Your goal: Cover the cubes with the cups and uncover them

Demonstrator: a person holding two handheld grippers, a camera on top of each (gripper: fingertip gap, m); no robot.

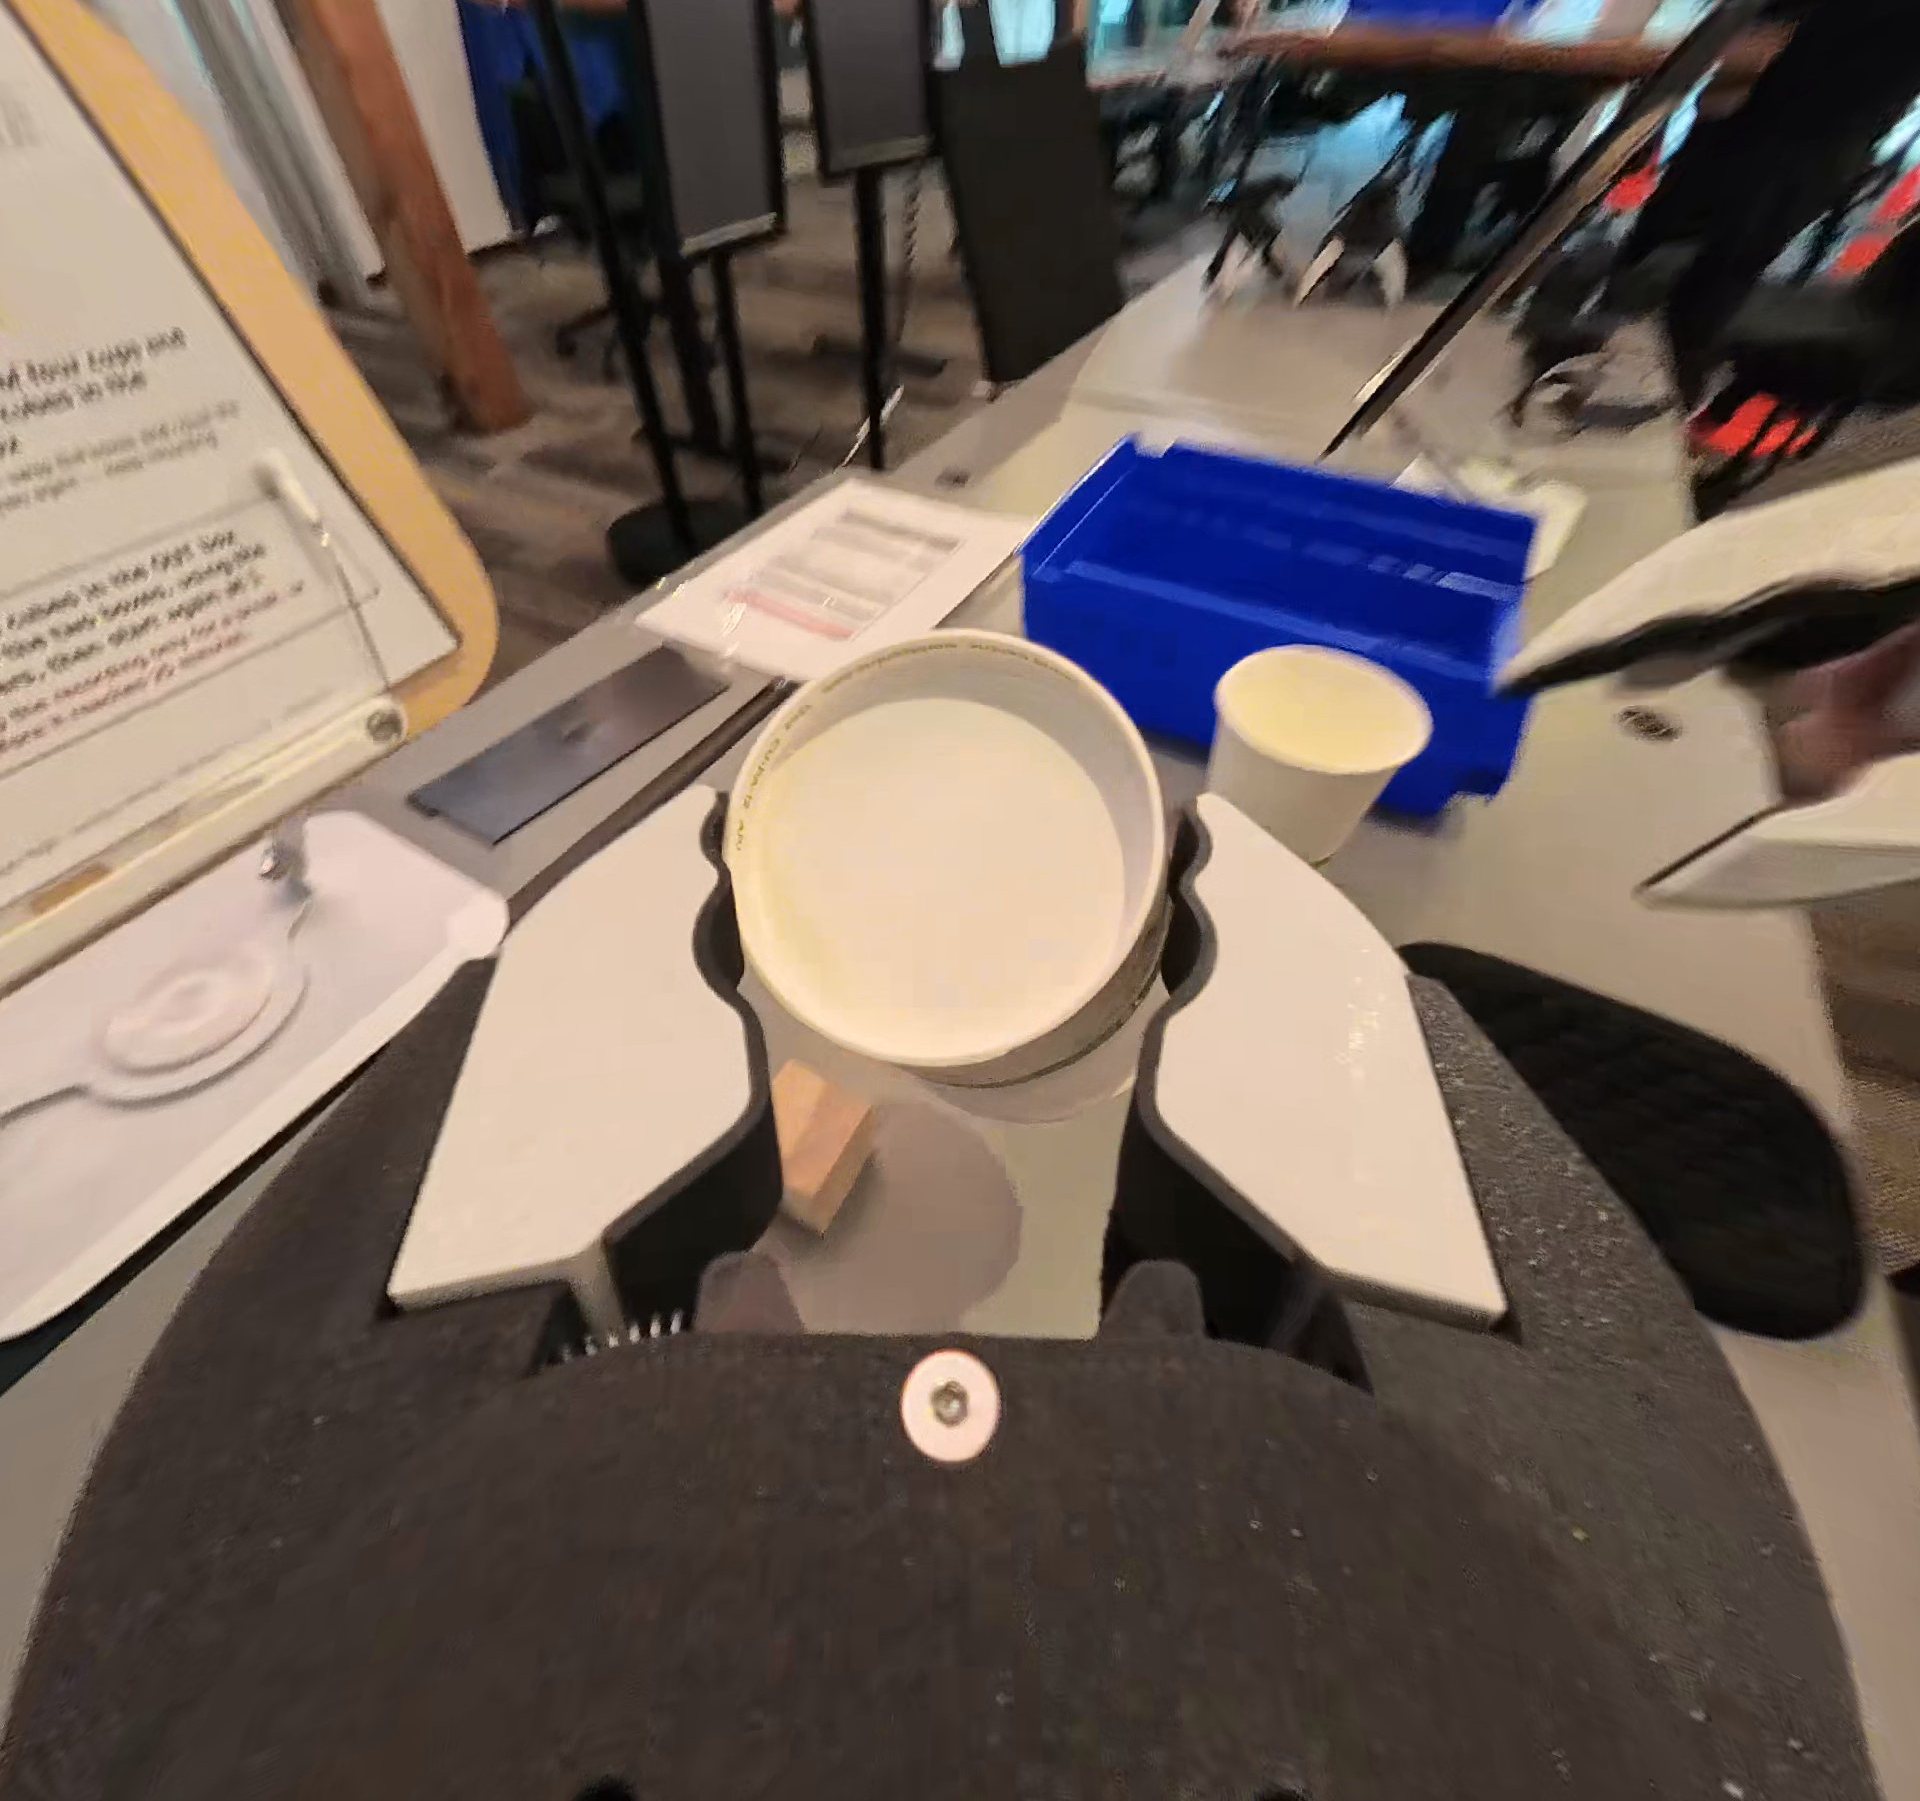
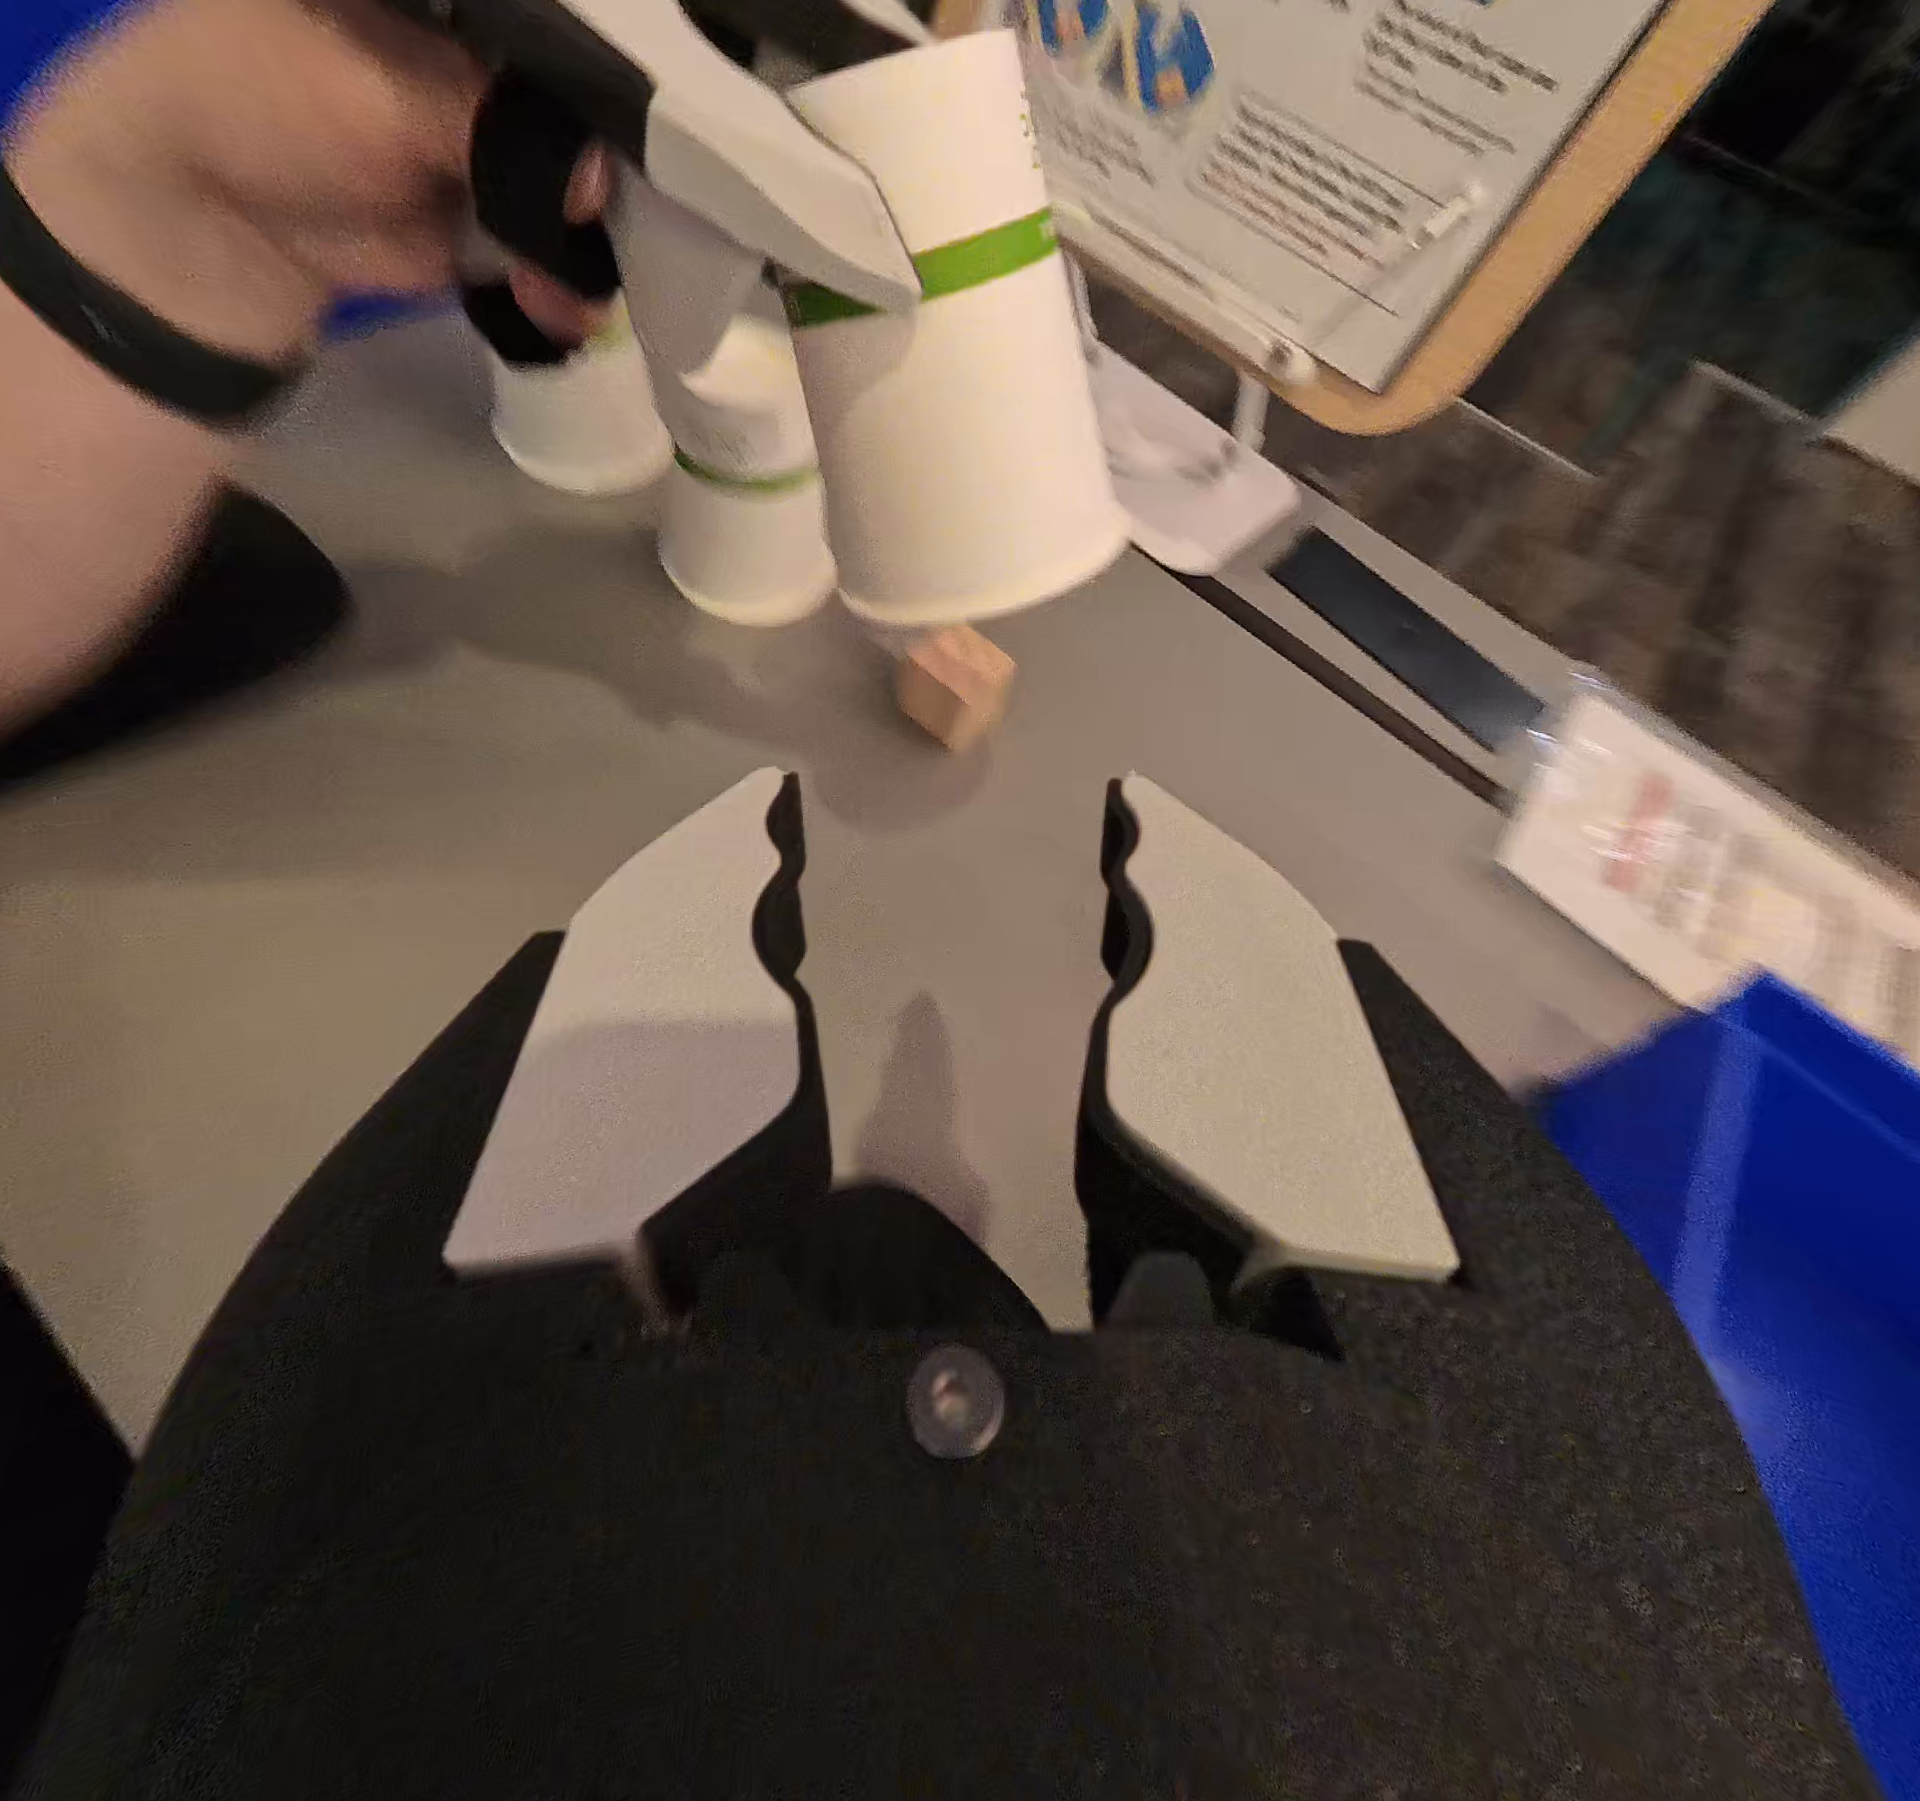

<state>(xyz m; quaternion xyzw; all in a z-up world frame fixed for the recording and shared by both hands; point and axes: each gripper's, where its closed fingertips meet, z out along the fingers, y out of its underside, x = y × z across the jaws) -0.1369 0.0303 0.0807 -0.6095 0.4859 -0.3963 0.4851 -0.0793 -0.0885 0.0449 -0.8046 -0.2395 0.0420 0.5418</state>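
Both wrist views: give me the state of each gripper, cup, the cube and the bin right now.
Left gripper: shut on held cup.
Held cup: upside down, tilted, lifted above the cube.
Cube: uncovered, on the table.
Two inverted cups: mouth down on the table behind the held cup.
Upright cup: mouth up, beside the bin.
Right gripper: open, holding nothing.
Bin: open-topped; contents unclear.

White cup [image 2: 956,338] with a green band, pale wooden cube [image 2: 956,686], blue bin [image 1: 1278,598], grey table [image 2: 364,816]
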